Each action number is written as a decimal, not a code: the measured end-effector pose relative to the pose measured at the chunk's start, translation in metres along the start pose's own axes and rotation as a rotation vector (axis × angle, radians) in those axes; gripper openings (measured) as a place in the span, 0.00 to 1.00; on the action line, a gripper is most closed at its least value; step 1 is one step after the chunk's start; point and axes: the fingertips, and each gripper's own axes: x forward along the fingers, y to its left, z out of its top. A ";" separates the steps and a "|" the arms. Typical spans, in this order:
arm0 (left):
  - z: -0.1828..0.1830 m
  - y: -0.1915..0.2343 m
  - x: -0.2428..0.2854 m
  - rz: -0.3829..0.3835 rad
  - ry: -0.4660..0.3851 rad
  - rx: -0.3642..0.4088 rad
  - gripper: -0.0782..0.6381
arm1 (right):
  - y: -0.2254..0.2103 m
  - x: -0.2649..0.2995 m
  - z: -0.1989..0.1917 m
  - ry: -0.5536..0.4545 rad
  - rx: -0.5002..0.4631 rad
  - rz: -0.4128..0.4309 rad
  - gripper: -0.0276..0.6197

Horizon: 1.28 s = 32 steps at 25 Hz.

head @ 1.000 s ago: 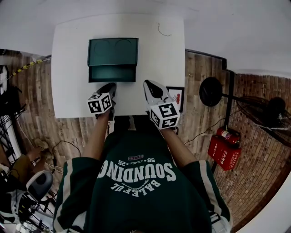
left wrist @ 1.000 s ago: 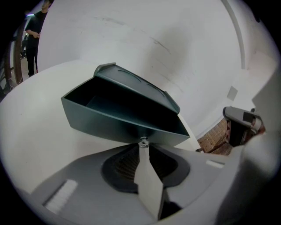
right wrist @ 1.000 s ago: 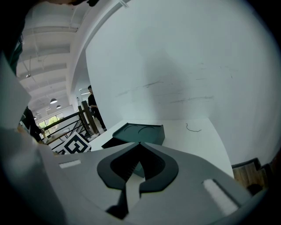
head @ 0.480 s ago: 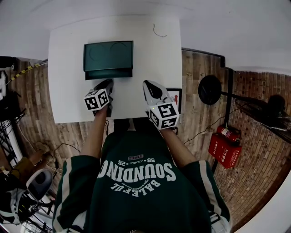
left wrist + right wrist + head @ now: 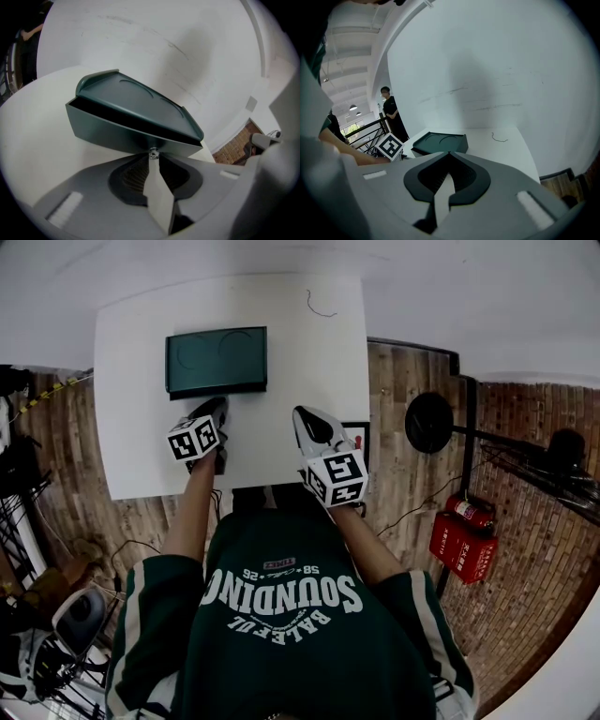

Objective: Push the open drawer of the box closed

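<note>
Squarely toward the far side of a smooth white bench (image 5: pixel 309 362): a dark green box (image 5: pixel 216 360), rectangular, flat-topped, with two shallow round recesses in the lid. Wood-plank floor (image 5: pixel 412 427) around, plain white wall (image 5: pixel 469 296) behind. Drawer (image 5: pixel 126 133) almost fully in, thin dark gap under the lid. Left hand-held gripper (image 5: pixel 153 155) clenched, tips against the drawer's small metal knob (image 5: pixel 153 151); right hand-held gripper (image 5: pixel 449 153) clenched, empty, beside it.
</note>
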 end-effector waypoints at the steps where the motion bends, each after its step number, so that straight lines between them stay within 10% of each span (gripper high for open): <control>1: 0.000 0.001 0.002 -0.001 0.000 -0.001 0.28 | -0.001 0.000 -0.002 0.001 0.000 -0.003 0.05; 32: -0.003 -0.010 -0.050 -0.052 -0.039 0.095 0.25 | 0.022 -0.007 0.008 -0.047 -0.025 0.001 0.05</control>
